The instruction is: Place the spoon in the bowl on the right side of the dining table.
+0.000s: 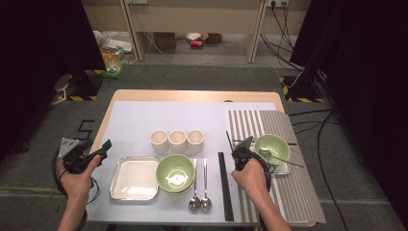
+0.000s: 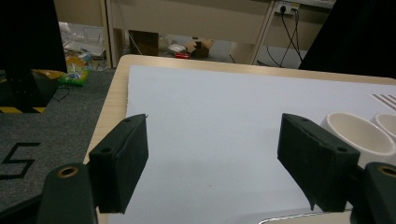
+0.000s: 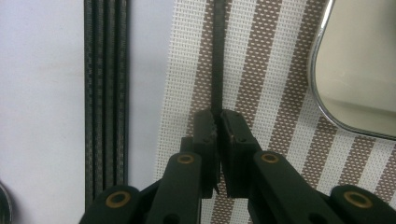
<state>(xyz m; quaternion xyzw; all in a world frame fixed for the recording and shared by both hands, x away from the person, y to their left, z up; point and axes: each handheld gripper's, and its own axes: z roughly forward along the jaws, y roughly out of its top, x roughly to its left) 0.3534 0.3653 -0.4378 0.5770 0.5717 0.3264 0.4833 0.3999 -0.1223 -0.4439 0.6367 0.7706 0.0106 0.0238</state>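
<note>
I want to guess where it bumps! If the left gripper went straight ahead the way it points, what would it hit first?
Probably nothing soon. The left gripper has open jaws and points across bare white mat. The cream cup sits just right of its line, though depth is hard to judge.

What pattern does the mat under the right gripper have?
The mat has brown and white woven stripes, clearest in the right gripper view.

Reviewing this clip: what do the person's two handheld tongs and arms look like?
Both tongs are black. The left tongs have thick, blocky rectangular pads on arms with brass-coloured rivets, a grey three-cornered plate on top in the high view, and a black cable looping by the wrist. The right tongs share the brass rivets and flat pads. Forearms are bare, without sleeves.
</note>
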